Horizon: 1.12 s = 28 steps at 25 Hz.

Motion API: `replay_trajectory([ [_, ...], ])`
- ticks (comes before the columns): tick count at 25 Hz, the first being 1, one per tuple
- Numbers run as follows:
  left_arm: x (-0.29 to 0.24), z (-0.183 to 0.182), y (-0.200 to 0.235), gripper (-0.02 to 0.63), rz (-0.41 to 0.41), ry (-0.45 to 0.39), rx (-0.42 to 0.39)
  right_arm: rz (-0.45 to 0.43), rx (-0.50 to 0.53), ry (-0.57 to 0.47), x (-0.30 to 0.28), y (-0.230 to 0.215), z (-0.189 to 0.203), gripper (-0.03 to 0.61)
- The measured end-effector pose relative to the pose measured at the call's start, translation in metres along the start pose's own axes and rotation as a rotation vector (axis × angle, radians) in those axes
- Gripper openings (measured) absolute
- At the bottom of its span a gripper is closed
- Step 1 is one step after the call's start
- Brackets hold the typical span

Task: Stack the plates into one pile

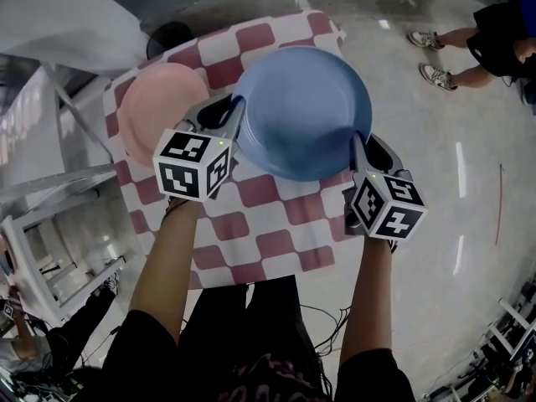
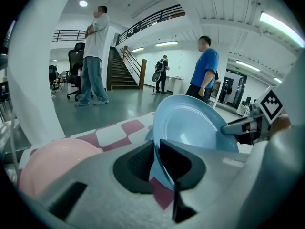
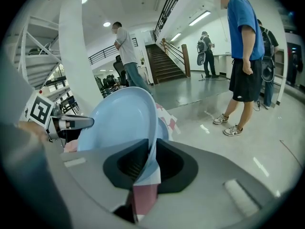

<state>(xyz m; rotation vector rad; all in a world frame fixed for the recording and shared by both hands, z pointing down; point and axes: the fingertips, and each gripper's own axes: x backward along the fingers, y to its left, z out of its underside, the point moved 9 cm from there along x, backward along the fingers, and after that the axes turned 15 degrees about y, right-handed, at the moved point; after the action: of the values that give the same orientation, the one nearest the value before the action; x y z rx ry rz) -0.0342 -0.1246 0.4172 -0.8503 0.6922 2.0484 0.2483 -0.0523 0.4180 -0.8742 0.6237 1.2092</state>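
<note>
Over the checkered surface (image 1: 276,224), the blue plate (image 1: 303,111) hangs with opposite rim edges pinched by your left claw (image 1: 237,114) and right claw (image 1: 358,147). Pink plate (image 1: 159,111) lies just left. Risk: shallow rim bites, so an uneven pull may twist it loose.

Blue plate (image 1: 301,111): plain pale blue all over; pink plate (image 1: 159,107): plain pale pink; desk cloth (image 1: 251,216): chequered in dull red and white squares. Left hand-held gripper (image 1: 237,111) and right hand-held gripper (image 1: 358,145): light grey bodies with black recesses round the jaws, each bearing a white cube printed with black square markers. Floor (image 1: 435,166): glossy grey with pale streaks of reflected light; person (image 3: 243,42) standing on it: blue shirt, black shorts, white trainers.
</note>
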Motion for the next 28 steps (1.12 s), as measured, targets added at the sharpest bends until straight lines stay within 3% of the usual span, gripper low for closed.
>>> replay_trajectory([
  [16,-0.034,-0.007,0.012,0.04,0.002,0.045,0.011,0.018,0.031,0.06,-0.033,-0.013,-0.009,0.055],
  [28,-0.05,0.001,0.014,0.061,-0.002,0.081,0.001,0.017,0.046,0.092,-0.048,-0.015,-0.004,0.104],
])
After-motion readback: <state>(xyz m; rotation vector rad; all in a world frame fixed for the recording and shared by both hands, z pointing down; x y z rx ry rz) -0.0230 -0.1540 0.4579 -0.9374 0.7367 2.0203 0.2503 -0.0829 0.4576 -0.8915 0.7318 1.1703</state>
